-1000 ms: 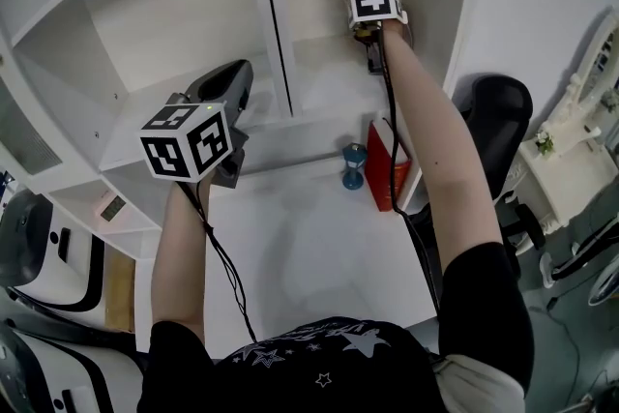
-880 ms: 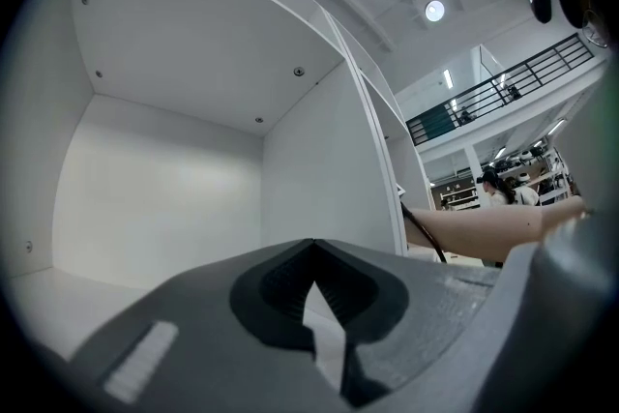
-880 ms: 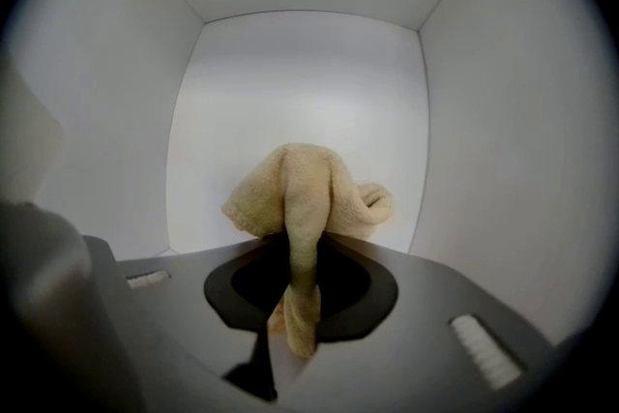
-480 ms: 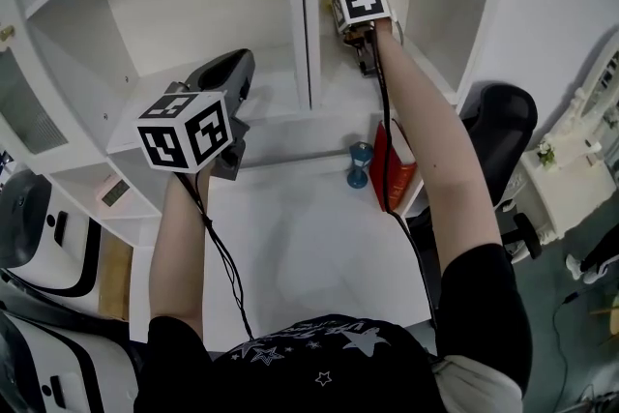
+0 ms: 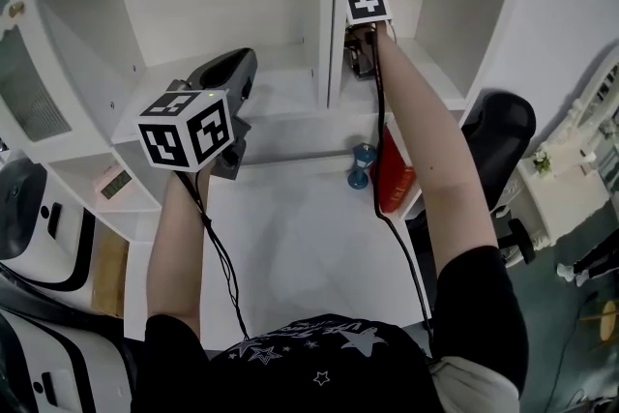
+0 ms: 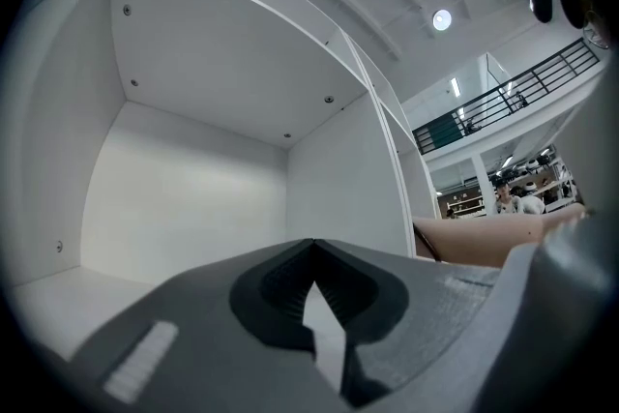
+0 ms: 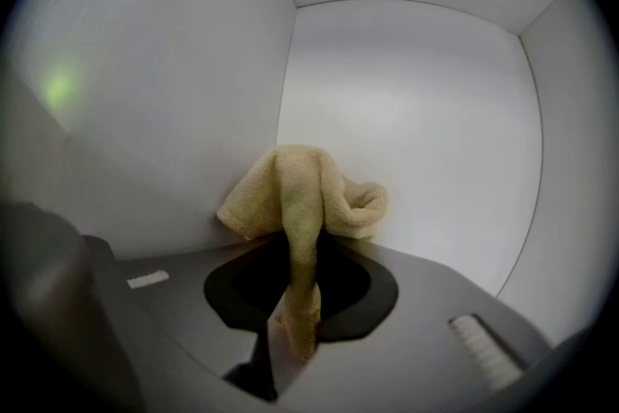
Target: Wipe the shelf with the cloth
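A yellow cloth (image 7: 302, 191) is bunched between the jaws of my right gripper (image 7: 295, 251), which is shut on it. In the right gripper view the cloth touches the left wall of a white shelf compartment (image 7: 416, 102), near the back corner. In the head view my right gripper (image 5: 357, 59) reaches into the right compartment, close to the upright divider (image 5: 330, 24); the cloth is hidden there. My left gripper (image 5: 232, 73) hovers at the front of the left compartment's board (image 5: 280, 102). Its jaws (image 6: 311, 247) are shut with nothing in them.
Below the shelf lies a white desk (image 5: 290, 237), with a blue hourglass (image 5: 361, 165) and a red book (image 5: 392, 171) at its back right. A black chair (image 5: 498, 126) stands on the right. A small pink clock (image 5: 114, 181) sits on a lower left shelf.
My right gripper, with the cloth, has moved left towards the divider. The head view has swung, so the shelf sits further right in it. My left gripper has hardly moved.
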